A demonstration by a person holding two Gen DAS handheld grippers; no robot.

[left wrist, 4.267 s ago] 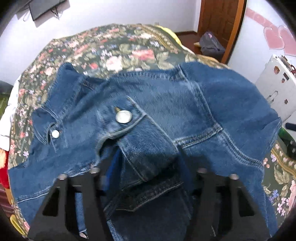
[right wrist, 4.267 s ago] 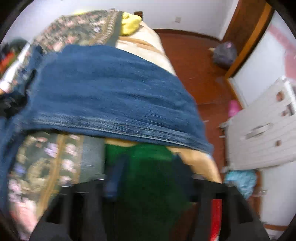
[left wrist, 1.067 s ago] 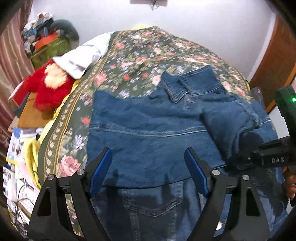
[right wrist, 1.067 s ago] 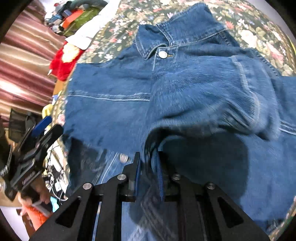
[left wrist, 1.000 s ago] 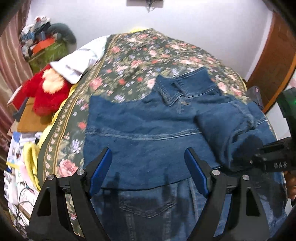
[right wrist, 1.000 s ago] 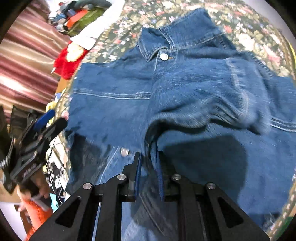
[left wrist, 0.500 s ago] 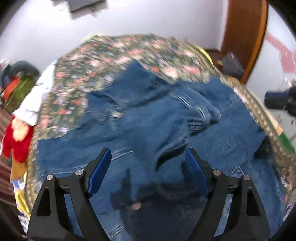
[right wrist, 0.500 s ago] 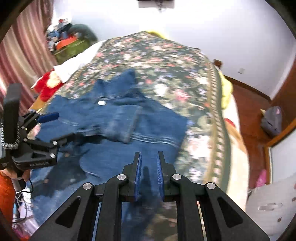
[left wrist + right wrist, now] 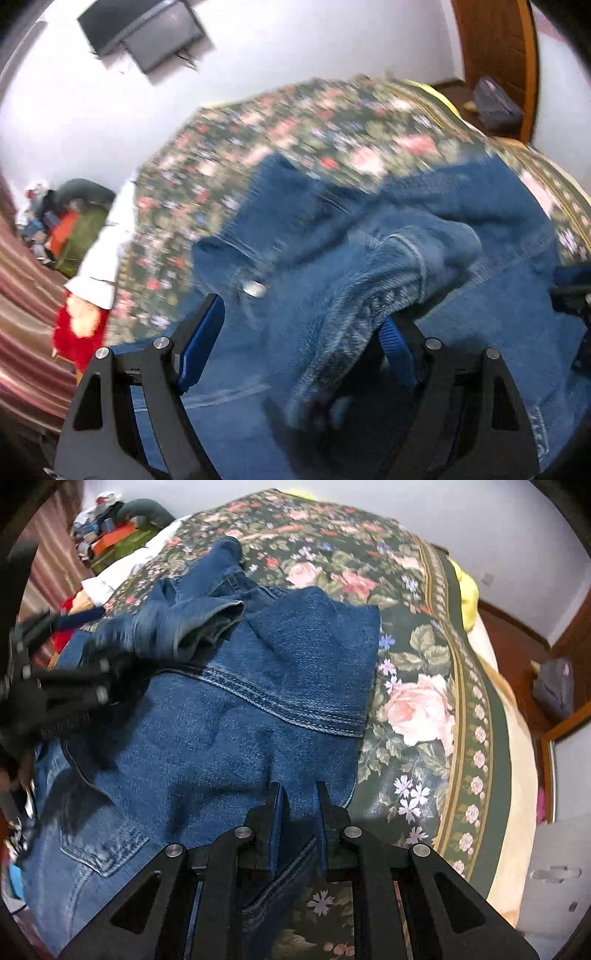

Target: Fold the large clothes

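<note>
Item 1: denim jacket [image 9: 229, 716], spread over the floral bedspread [image 9: 417, 686], collar toward the far end of the bed, hem nearest me. 1 metal button [image 9: 255, 288] shows below the collar.

Item 2: folded sleeve [image 9: 388, 273], lying bunched across the jacket's front, its cuff pointing toward the jacket's right side.

Item 3: my left gripper [image 9: 295, 347], jaws spread wide, held over the jacket. The sleeve sits between the blue pads; the view is blurred, and neither pad appears to press on it.

Item 4: my right gripper [image 9: 297, 805], jaws nearly together, nothing clamped between them, poised above the jacket's lower right panel near its edge.

Item 5: red plush toy [image 9: 79, 332], beside the bed's left side.
</note>
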